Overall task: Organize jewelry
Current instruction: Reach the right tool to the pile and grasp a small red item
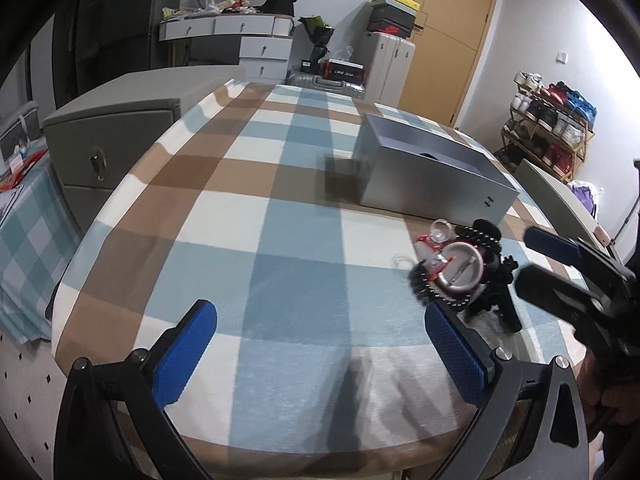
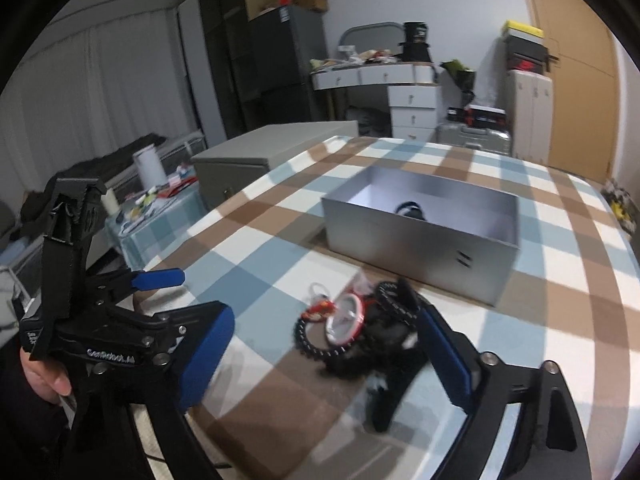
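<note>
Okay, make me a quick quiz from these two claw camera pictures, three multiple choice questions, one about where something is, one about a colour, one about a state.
1. Where does the jewelry pile lie?
A. inside the box
B. on the checked cloth in front of the box
C. on the grey cabinet

2. What colour are the pads on the claws?
A. blue
B. green
C. yellow

3. How is the grey box right now?
A. shut with a lid
B. tipped on its side
C. open at the top

Answers:
1 B, the pile rests on the tablecloth, on the near side of the box.
2 A, the left claw and the right claw both show blue pads.
3 C, the right view looks down into it, and a dark item lies inside.
</note>
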The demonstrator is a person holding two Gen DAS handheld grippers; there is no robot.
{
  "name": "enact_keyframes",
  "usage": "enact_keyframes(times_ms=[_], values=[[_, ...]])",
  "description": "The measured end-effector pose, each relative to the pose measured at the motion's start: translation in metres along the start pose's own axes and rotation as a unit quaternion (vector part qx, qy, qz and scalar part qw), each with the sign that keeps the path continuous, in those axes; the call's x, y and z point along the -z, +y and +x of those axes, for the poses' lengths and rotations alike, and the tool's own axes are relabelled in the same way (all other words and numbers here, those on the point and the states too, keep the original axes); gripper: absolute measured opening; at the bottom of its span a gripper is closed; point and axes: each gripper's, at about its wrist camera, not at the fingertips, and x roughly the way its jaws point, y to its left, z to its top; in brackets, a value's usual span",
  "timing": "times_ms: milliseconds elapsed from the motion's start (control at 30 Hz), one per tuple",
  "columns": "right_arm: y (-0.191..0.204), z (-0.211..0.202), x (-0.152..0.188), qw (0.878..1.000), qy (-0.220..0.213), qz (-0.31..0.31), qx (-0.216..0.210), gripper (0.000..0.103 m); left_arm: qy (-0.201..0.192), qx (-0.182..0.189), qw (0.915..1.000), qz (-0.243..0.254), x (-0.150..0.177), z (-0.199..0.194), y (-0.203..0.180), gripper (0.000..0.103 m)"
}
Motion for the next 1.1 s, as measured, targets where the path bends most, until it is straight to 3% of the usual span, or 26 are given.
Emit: enact_keyframes(times_ms=[133,267,533,767,933,1100], values=[[0.007,0.023,-0.01,0.999,0.021,-0.017,-0.022,0.064,-0.001,-0.004,0.9999,-0.016,0.003,-0.003,0.013,0.101],[0.015,0.045,-0.014,0.998,0.043,-0.031,-0.028,0.05,-0.001,-0.002,0.9992,-0.039,0.005,-0.007,0.026,0.101],[0.017,0.069,-0.014,0.995,0.084,-0.053,0.026,0.005,0.002,0.003,0.9981,-0.062,0.003,-0.007,0.036,0.101],[0.007,0.045,-0.018,0.998,0.044,-0.026,0.02,0.004,0.006,0.012,0.9989,-0.045,-0.003,-0.006,0.028,0.101],[-0.013,0.007,-0.025,1.0,-0.013,0.019,0.0,0.004,0.012,0.011,0.9999,-0.004,-0.016,-0.001,0.005,0.102],[-0.035,-0.024,-0.023,0.997,-0.045,0.055,0.005,0.004,0.027,0.008,0.9987,0.043,-0.029,0.017,-0.022,0.102]])
